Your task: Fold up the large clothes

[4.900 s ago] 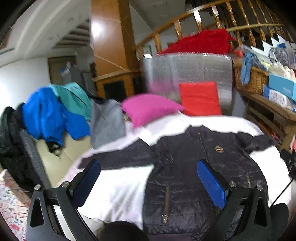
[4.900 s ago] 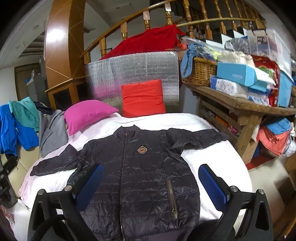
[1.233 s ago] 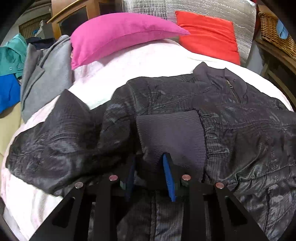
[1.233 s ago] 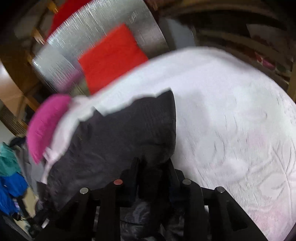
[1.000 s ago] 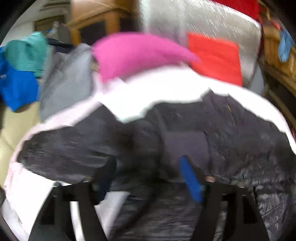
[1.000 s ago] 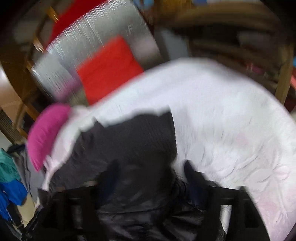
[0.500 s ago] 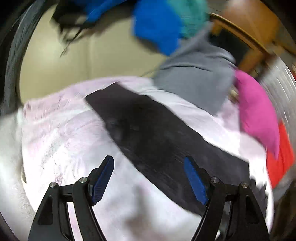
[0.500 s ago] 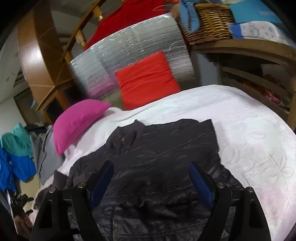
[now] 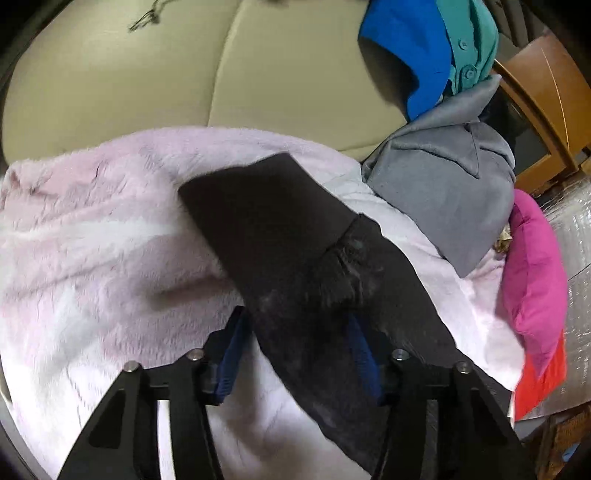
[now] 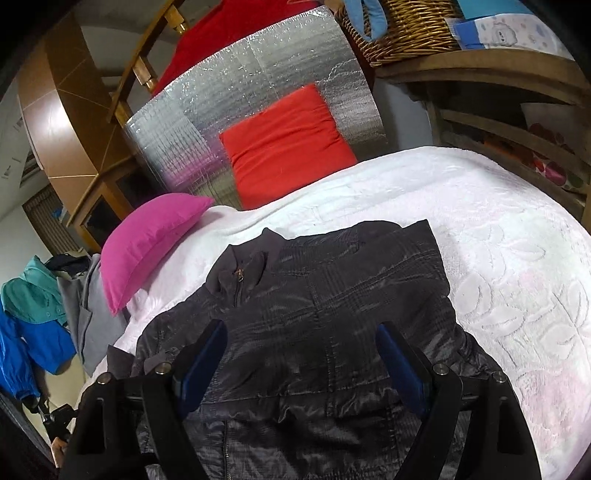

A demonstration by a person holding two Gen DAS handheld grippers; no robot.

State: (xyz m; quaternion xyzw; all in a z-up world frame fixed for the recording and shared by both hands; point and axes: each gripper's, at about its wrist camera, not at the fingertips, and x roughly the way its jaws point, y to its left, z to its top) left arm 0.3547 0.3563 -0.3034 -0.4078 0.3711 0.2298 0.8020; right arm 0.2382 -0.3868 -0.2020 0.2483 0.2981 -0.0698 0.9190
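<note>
Left wrist view: left hand-held gripper [image 9: 297, 354] spread, its two blue pads straddling the jacket sleeve [image 9: 295, 258] without pinching it. Sleeve lies diagonally on the pale pink blanket [image 9: 92, 258]; its ribbed cuff end points far-left, close to the blanket's far edge. Open blanket to the left and near. Beyond the edge, beige sofa cushions [image 9: 147, 74]. Far right: one grey garment [image 9: 447, 192] just beside the sleeve, one blue garment [image 9: 410, 55], one teal garment [image 9: 472, 44], one pink pillow [image 9: 535, 273].

Right wrist view: right hand-held gripper [image 10: 306, 365] spread, holding nothing, above the black jacket [image 10: 325, 314]. Jacket lies flat on the bed, collar far, right sleeve folded in over the body. Bare white blanket [image 10: 498, 240] to the right. Far: one red cushion [image 10: 284, 144] against a silver foil panel [image 10: 240, 99]; pink pillow [image 10: 147, 240] far-left. One wicker basket [image 10: 406, 33] on the wooden shelf [image 10: 498, 66], right.
</note>
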